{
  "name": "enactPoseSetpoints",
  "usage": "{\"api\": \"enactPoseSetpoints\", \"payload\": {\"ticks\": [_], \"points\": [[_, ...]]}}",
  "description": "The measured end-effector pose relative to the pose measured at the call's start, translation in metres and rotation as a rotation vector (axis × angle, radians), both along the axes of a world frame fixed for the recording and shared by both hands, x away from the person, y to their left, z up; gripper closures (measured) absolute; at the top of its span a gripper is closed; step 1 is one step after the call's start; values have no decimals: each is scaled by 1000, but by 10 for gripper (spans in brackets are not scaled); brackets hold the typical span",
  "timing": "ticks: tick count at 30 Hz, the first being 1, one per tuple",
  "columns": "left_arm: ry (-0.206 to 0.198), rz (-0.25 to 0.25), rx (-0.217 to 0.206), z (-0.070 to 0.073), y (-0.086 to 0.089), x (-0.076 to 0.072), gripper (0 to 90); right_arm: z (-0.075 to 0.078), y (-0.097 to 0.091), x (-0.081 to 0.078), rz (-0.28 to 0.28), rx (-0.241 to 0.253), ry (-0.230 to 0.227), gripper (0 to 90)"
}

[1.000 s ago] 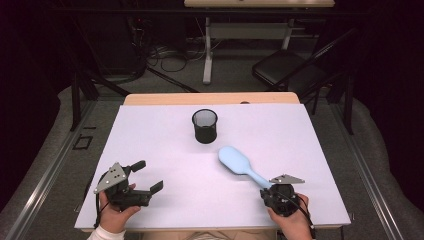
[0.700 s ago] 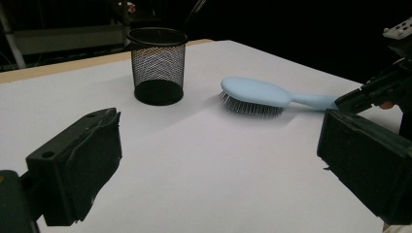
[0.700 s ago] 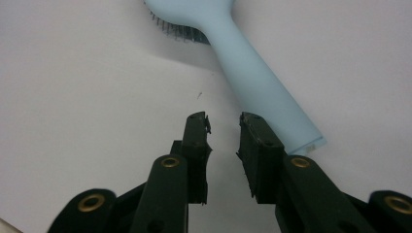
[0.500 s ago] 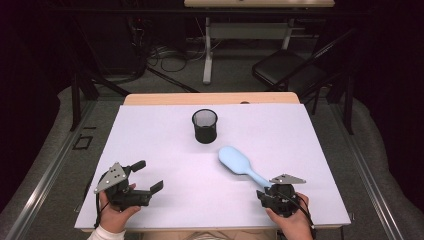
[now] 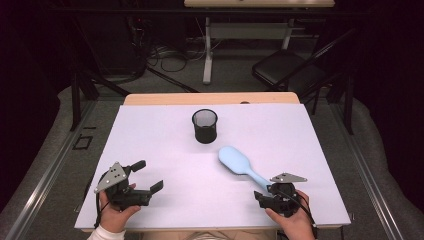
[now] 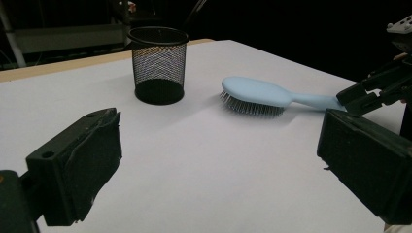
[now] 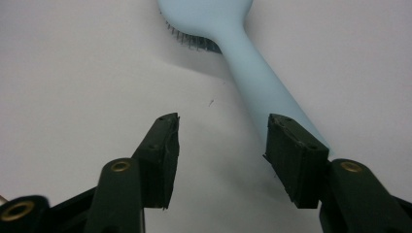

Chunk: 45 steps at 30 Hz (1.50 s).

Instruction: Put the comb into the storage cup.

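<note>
Hairbrush (image 5: 241, 165) first, since it is what my right claw (image 5: 263, 196) sits at: pale blue, lying bristles-down on the white table (image 5: 165, 140), its oval head pointing toward the far middle and its handle running back to the near right. From largest down — the table spreads wide and white under everything, with a strip of bare wood (image 5: 210, 98) along its far edge. Next the hairbrush, just near and right of a black mesh pen cup (image 5: 205, 125), which stands upright close to the table's middle, apart from the brush head.

My left claw (image 5: 148, 176) rests at the near left, well apart from both things, its jaws spread wide with only bare table between them. In the left gripper view the cup (image 6: 158, 65) stands to the left of the brush (image 6: 272, 95), and my other claw (image 6: 365, 91) meets the handle's end at the right.

My right claw has just been opening — in the right gripper view its jaws stand apart, the handle (image 7: 262, 87) running down behind the right-hand pad (image 7: 291, 155), and the gap between the pads holds only white table. Nothing is clamped.
</note>
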<state>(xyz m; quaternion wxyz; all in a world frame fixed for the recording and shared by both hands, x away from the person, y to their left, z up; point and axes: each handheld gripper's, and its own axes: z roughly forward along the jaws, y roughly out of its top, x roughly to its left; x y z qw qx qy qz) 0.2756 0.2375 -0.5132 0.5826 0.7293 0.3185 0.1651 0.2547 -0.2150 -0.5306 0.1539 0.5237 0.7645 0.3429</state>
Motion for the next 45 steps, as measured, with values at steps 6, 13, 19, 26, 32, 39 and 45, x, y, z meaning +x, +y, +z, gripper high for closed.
{"api": "enactPoseSetpoints", "payload": {"ticks": [6,13,19,26,32,39,45], "points": [[-1,0,-1,0,0,0,23,2,5,-2,33,-10,-6,365],[2,-3,0,0,0,0,23,4,9,-3,54,-15,-13,277],[1,0,0,0,0,0,23,8,9,-1,72,-13,-8,245],[-3,8,-3,1,1,-1,23,12,12,1,77,-13,18,305],[-5,13,-5,1,1,-1,23,16,9,5,77,54,17,310],[-5,14,-4,1,1,-1,23,19,12,7,93,18,5,196],[-4,18,-6,1,1,-1,23,23,10,12,108,-8,-7,182]]}}
